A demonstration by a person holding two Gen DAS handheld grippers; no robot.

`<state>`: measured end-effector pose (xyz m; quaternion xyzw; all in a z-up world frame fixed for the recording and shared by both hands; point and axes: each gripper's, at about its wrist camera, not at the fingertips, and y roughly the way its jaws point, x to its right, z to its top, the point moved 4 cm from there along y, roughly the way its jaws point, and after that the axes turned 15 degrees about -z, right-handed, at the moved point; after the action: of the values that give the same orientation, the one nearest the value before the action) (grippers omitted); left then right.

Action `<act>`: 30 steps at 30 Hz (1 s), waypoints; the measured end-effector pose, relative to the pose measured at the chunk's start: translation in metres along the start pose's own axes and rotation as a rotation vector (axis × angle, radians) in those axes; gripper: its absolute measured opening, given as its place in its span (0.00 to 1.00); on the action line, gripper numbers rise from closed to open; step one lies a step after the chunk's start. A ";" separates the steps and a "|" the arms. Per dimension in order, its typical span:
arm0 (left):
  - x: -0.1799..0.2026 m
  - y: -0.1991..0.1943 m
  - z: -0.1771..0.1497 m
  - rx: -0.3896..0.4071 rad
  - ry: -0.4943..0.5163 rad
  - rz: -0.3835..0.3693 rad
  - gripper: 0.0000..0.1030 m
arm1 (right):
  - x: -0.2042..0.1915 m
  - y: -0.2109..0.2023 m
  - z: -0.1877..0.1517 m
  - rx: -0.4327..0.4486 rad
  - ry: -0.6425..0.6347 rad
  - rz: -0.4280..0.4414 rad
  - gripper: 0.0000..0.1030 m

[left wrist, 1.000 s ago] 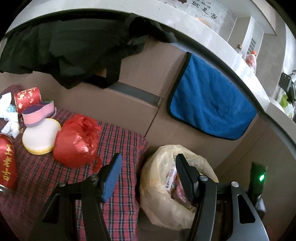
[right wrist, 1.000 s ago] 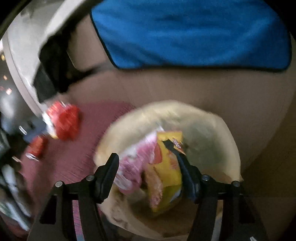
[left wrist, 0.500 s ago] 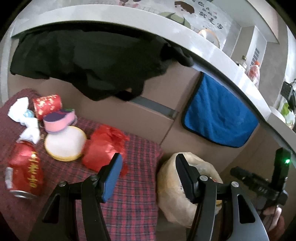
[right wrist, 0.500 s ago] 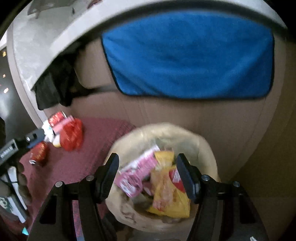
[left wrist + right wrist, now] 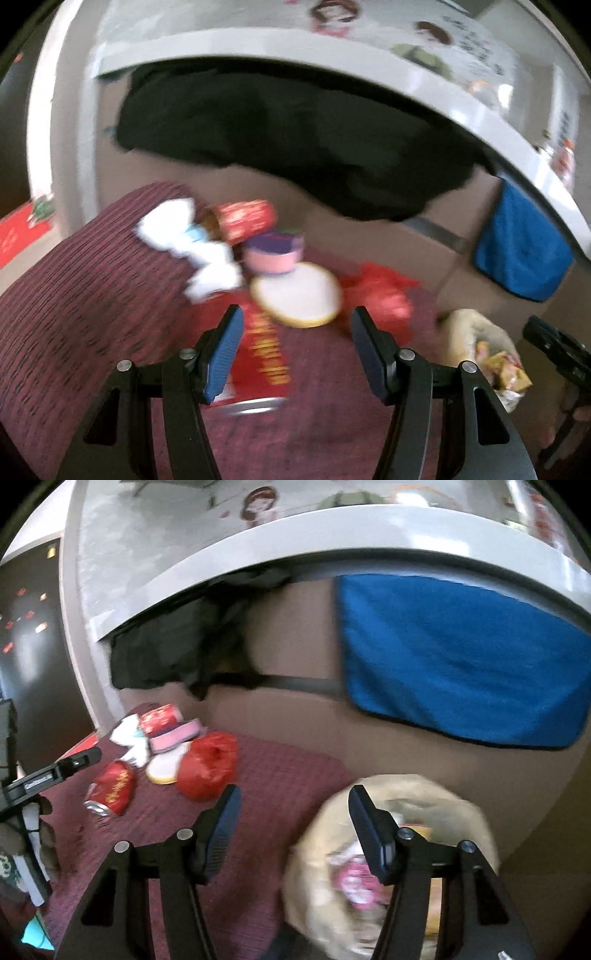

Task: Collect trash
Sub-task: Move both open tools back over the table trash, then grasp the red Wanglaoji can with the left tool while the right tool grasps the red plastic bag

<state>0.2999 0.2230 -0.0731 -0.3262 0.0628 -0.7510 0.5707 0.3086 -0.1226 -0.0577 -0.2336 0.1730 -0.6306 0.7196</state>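
Trash lies on a dark red checked cloth (image 5: pixel 74 302): a red can (image 5: pixel 264 354) on its side, a white round lid (image 5: pixel 295 293), a pink and purple tub (image 5: pixel 273 251), a red paper cup (image 5: pixel 245 218), white tissue (image 5: pixel 177 229) and a crumpled red bag (image 5: pixel 384 295). My left gripper (image 5: pixel 295 350) is open and empty, just above the can. A yellowish trash bag (image 5: pixel 399 853) holds wrappers to the right of the cloth. My right gripper (image 5: pixel 293 830) is open and empty, over the bag's left rim. The red can (image 5: pixel 110 790) and red bag (image 5: pixel 208 768) also show there.
A cardboard wall (image 5: pixel 295 709) stands behind the cloth. A black garment (image 5: pixel 295 147) and a blue towel (image 5: pixel 461 672) hang over its top under a white ledge (image 5: pixel 258 44). The left gripper's handle (image 5: pixel 48 771) shows at the left of the right wrist view.
My left gripper has swung left from the trash bag to above the red can. My right gripper has risen and shifted left off the bag's middle. Both stayed open.
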 end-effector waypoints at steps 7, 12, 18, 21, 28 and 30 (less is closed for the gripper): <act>-0.068 0.007 -0.014 -0.103 -0.172 -0.035 0.59 | -0.064 0.017 -0.006 -0.030 -0.064 0.135 0.48; -0.078 0.035 -0.024 -0.184 -0.256 -0.108 0.59 | -0.085 0.027 -0.013 -0.062 -0.071 0.173 0.47; -0.077 0.057 -0.027 -0.224 -0.328 -0.130 0.52 | -0.090 0.034 -0.021 -0.100 -0.059 0.177 0.47; -0.070 0.057 -0.026 -0.216 -0.351 -0.154 0.35 | -0.089 0.037 -0.022 -0.106 -0.053 0.173 0.47; -0.042 0.026 -0.019 -0.138 -0.209 -0.134 0.27 | -0.089 0.044 -0.019 -0.111 -0.024 0.167 0.47; -0.038 0.013 -0.014 -0.100 -0.159 -0.095 0.27 | -0.092 0.046 -0.016 -0.108 -0.022 0.166 0.47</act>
<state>0.3076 0.2488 -0.1052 -0.4153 0.0393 -0.7450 0.5206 0.3251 -0.0296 -0.1004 -0.2639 0.2179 -0.5562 0.7573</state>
